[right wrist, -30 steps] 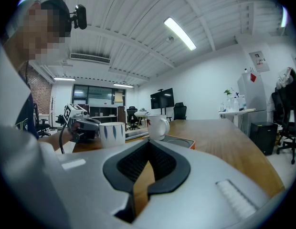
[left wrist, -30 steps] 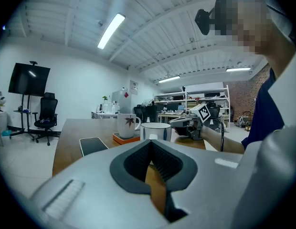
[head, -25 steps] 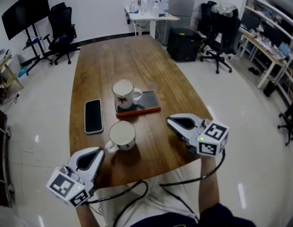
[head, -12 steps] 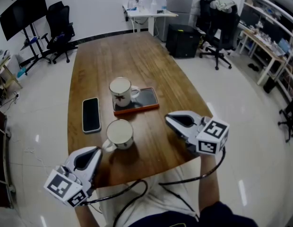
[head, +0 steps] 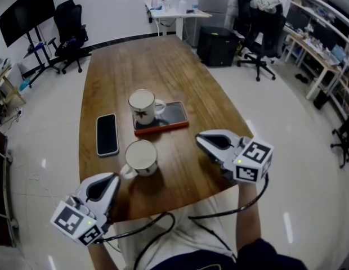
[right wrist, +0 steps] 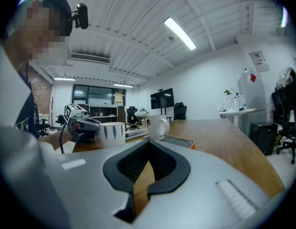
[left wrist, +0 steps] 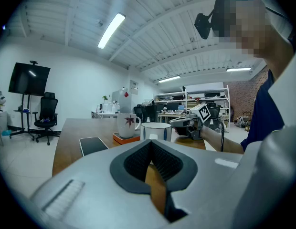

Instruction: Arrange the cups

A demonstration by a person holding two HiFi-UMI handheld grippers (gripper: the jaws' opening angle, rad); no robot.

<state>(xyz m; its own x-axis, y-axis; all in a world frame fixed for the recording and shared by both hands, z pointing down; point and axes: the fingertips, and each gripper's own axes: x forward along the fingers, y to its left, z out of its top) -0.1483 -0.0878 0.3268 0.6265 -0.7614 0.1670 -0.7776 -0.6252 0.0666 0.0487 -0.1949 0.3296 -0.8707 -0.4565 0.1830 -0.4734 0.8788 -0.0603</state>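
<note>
Your left gripper (head: 113, 178) is at the near left edge of the wooden table (head: 163, 66). Its jaws are fully together with nothing between them. Your right gripper (head: 200, 140) is over the near right part of the table. Its jaws are likewise closed and empty, and it points left across the table.

Between the two grippers stands a white mug with blue marks (head: 141, 157). It is upright, with its handle toward the near left, just beside the left gripper's tip. Contact there cannot be confirmed.

Left of that mug and slightly farther, a black smartphone (head: 107, 135) lies flat.

Farther on, a white mug with a red leaf (head: 143, 107) stands upright on the left end of an orange-edged dark pad (head: 171, 117). Its handle points right. The two mugs stand apart.
</note>
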